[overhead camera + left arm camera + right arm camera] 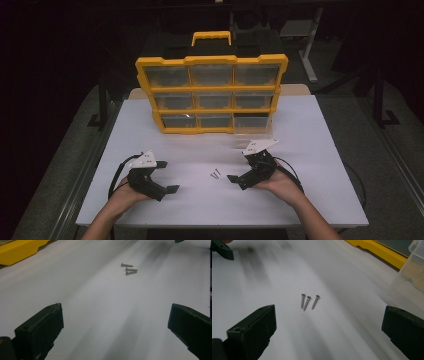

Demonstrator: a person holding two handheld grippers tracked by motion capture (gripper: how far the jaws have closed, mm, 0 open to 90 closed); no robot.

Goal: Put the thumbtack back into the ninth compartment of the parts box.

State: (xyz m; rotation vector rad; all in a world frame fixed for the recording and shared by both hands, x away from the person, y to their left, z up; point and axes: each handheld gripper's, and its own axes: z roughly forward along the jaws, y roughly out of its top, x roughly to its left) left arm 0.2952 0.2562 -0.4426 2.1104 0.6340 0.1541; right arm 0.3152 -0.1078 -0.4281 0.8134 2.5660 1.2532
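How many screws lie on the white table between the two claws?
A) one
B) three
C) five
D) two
B: the right gripper view shows three screws lying side by side on the white table, and the left gripper view shows the same three; both claws, left and right, are open and hold nothing.

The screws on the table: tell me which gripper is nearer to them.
Right. The right gripper sits just right of the screws, open and aimed at them. The left gripper lies farther off to their left, also open.
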